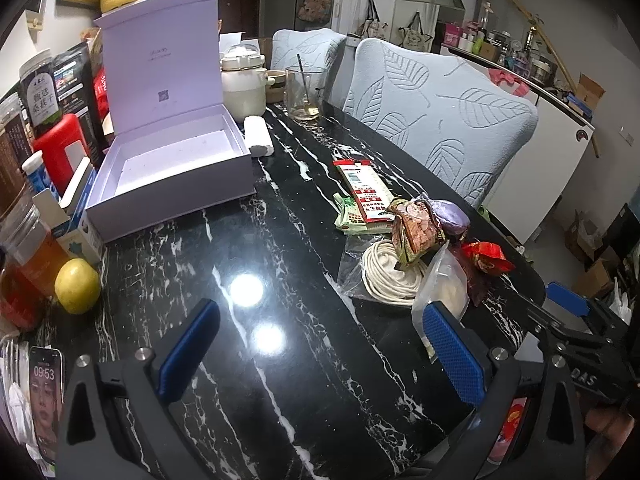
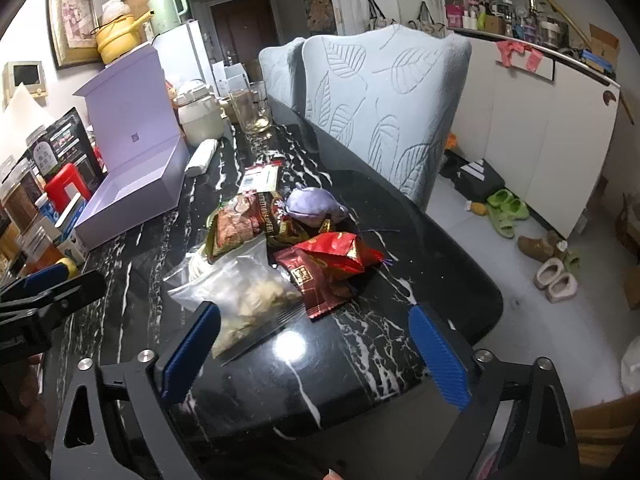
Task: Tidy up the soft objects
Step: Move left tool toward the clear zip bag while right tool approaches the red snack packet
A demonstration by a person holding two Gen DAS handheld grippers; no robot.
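A pile of soft things lies on the black marble table [image 1: 280, 240]. It holds a clear zip bag [image 2: 248, 292] with pale contents, red packets [image 2: 340, 252], a brown snack packet [image 2: 244, 220], a purple plush [image 2: 312, 204] and a coiled white cord [image 1: 388, 276] in plastic. An open lilac box [image 1: 176, 160] stands empty at the far left, with a white roll [image 1: 258, 136] beside it. My left gripper [image 1: 320, 312] is open over bare table, left of the pile. My right gripper [image 2: 316, 316] is open just short of the pile, its left finger beside the zip bag's corner.
Jars, cartons, a lemon [image 1: 77, 286] and a phone [image 1: 46, 396] crowd the table's left edge. A glass with a spoon [image 1: 304, 92] and a white pot [image 1: 242, 88] stand behind the box. Leaf-patterned chairs [image 1: 440, 112] line the far side. Shoes [image 2: 508, 208] lie on the floor.
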